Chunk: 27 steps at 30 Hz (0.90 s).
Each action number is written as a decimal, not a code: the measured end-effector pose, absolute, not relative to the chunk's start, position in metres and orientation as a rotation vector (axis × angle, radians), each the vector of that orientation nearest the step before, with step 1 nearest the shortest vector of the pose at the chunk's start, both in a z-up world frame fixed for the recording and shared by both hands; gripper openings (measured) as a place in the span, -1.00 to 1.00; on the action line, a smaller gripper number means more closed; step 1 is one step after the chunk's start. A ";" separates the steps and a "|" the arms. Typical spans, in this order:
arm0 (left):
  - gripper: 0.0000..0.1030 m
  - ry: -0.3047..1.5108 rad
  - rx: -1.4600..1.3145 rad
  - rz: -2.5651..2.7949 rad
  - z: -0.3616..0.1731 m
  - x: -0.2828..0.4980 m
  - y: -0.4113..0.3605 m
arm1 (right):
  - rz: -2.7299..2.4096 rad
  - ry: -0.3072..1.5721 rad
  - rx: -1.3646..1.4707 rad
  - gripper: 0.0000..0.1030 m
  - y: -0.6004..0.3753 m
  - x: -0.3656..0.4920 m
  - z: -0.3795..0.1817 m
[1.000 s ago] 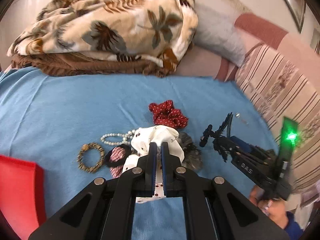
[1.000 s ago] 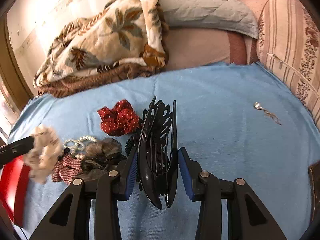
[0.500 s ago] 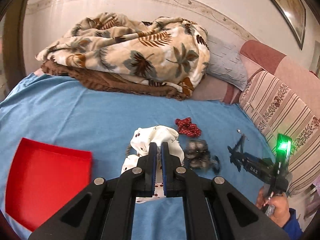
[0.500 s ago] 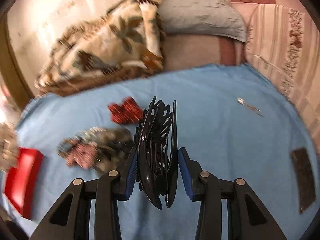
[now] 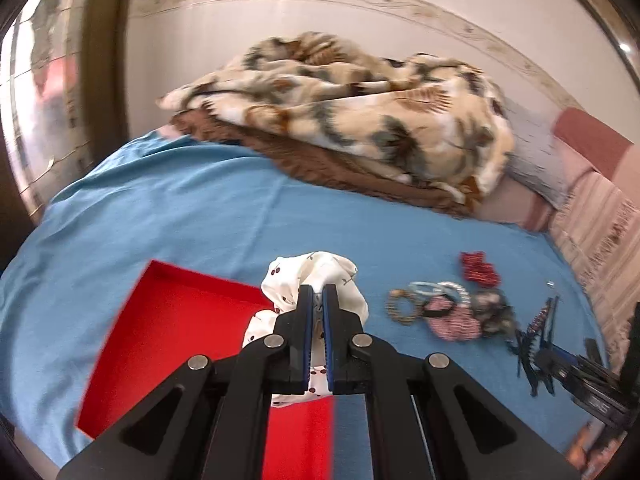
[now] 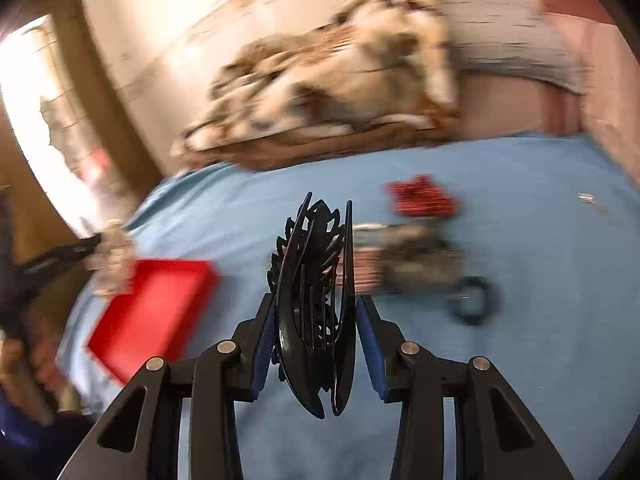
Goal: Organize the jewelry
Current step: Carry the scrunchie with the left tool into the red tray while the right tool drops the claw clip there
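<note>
My left gripper [image 5: 315, 300] is shut on a white scrunchie with dark red dots [image 5: 316, 276], which hangs over the near right part of a red tray [image 5: 168, 328] on the blue sheet. My right gripper [image 6: 315, 312] is shut on a black hair claw clip [image 6: 316, 280] that stands upright between its blue pads. In the right wrist view the red tray [image 6: 156, 308] lies to the left, with the left gripper [image 6: 60, 260] and the scrunchie [image 6: 114, 252] above its far corner. In the left wrist view the right gripper [image 5: 576, 372] and clip [image 5: 536, 332] show at far right.
A loose pile stays on the sheet: a red scrunchie [image 5: 478, 270], a pearl bracelet [image 5: 440, 290], a beaded bracelet [image 5: 402, 308], a checked scrunchie [image 5: 452, 320] and a dark hair tie [image 6: 472, 300]. A small metal piece [image 6: 586, 197] lies far right. A folded blanket [image 5: 360, 120] and pillows line the back.
Both grippers swung left, away from the pile and toward the red tray. The white scrunchie now hangs over the tray; the claw clip rode along in the right gripper.
</note>
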<state>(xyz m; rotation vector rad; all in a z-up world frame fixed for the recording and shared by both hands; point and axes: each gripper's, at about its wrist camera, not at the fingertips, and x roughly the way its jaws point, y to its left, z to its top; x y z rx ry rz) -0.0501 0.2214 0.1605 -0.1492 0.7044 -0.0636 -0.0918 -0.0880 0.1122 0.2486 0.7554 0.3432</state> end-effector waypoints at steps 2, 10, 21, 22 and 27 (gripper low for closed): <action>-0.90 0.718 -0.158 -0.043 0.153 -0.046 0.238 | 0.429 0.778 0.265 -0.16 -0.060 -0.085 0.114; -0.90 0.806 -0.204 0.035 0.117 -0.019 0.295 | 0.582 0.861 0.235 -0.15 0.049 -0.046 0.105; -0.90 0.906 -0.294 0.108 0.079 0.026 0.338 | 0.548 0.994 0.067 -0.15 0.141 0.009 0.055; -0.90 0.917 -0.304 0.116 0.074 0.030 0.340 | 0.535 1.005 0.051 -0.15 0.146 0.013 0.049; -0.80 0.940 -0.311 0.134 0.064 0.040 0.341 | 0.488 1.040 0.030 -0.14 0.148 0.025 0.031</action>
